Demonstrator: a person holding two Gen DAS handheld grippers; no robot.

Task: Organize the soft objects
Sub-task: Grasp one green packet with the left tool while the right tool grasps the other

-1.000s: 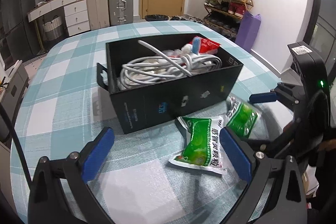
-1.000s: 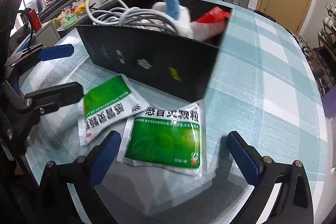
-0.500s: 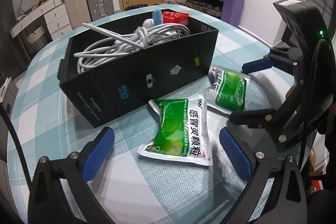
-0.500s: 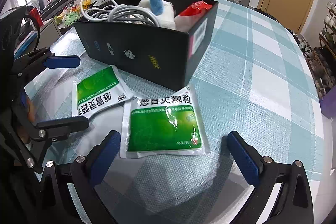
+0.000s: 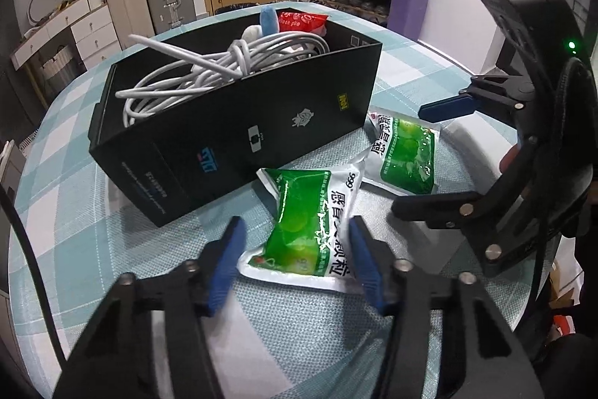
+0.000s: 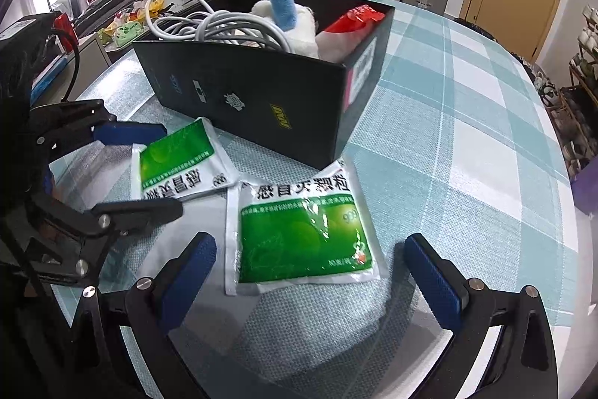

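Closing: left tongs (image 5: pixel 295 257), jaws drawing in around the near green sachet (image 5: pixel 314 227); the right blue pad touched its edge, the left pad stood just clear of it.
Right tongs: (image 6: pixel 314 272) held wide apart, gripping nothing, with the other green sachet (image 6: pixel 302 230) lying flat between the pads and touching neither.
Sachets: both lay on the bench (image 6: pixel 467 144), just in front of the black box (image 5: pixel 239 129); the near one looked bulged and creased, and one corner of it overlapped the other.
Box: open-topped, standing on the checked cloth, holding a coil of white cable (image 5: pixel 209 73), a white and blue plush toy (image 6: pixel 287 17) and a red packet (image 5: pixel 302 21).
Box contents: the cable filled one end, while the toy and the packet sat at the other.
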